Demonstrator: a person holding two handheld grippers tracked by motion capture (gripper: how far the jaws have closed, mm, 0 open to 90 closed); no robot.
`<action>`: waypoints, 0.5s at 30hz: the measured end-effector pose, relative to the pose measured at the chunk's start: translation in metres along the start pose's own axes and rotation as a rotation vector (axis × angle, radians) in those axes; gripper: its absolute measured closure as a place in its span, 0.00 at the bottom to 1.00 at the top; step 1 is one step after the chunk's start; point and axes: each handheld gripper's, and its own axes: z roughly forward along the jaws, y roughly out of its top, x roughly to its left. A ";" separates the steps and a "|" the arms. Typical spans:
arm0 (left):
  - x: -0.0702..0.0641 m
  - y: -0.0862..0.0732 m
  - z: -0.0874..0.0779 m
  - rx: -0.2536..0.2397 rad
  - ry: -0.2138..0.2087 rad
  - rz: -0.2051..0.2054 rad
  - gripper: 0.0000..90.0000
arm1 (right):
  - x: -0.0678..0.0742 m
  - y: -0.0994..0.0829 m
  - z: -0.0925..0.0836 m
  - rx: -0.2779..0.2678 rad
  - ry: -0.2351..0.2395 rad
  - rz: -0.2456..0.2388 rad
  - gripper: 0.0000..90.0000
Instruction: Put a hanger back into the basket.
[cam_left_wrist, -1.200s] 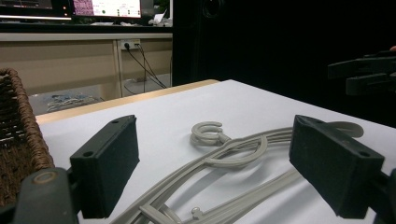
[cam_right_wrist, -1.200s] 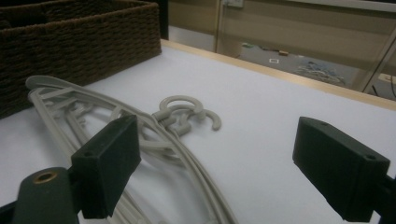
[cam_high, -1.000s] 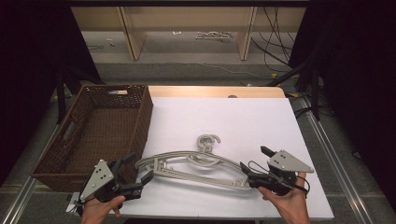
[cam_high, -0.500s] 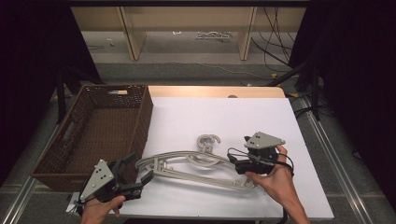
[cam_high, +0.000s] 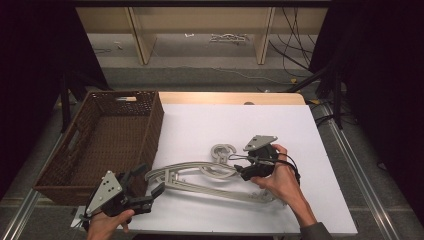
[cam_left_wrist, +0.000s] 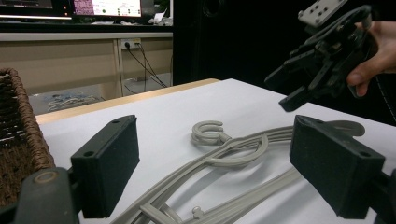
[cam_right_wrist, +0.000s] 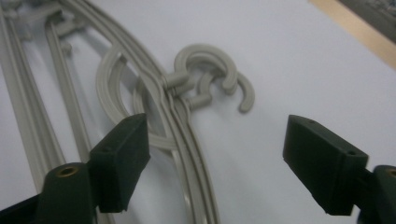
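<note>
Right gripper (cam_high: 243, 167) hovers over the neck of the hangers (cam_high: 210, 177), jaws spread with nothing between the pads; they have just been closing a little from full width. Its own view looks down past both pads at the hooks (cam_right_wrist: 212, 70), which suggests it is lining up to clamp at the neck, where the pieces bunch together and one grip could take them all.

Left gripper (cam_high: 148, 186) sits at the near left end of the hangers, jaws also apart and empty. Its view shows the grey arms (cam_left_wrist: 219, 186) running between the pads without contact, a position that would let it steady or lift that end.

Hangers lie flat on the white sheet (cam_high: 230, 125), roughly centred near the front edge, hooks pointing away from the person. They appear to be two or more stacked pieces; the exact count is hard to tell because the arms overlap.

Basket (cam_high: 102, 140) stands just left of the sheet, open side up, a likely destination.

Hidden or unclear: the right hand (cam_high: 282, 177) covers part of the hangers' right arm, and the high view cuts off both forearms at the bottom edge.
</note>
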 end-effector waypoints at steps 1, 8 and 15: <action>0.000 0.000 0.001 0.001 -0.004 0.001 0.18 | -0.001 -0.001 0.005 0.040 0.005 -0.021 0.29; 0.000 0.000 0.002 0.008 -0.014 0.026 0.18 | 0.000 -0.004 0.019 0.153 0.028 -0.055 0.40; -0.001 0.000 0.002 0.007 -0.017 0.028 0.18 | 0.001 -0.010 0.033 0.219 0.067 -0.095 0.55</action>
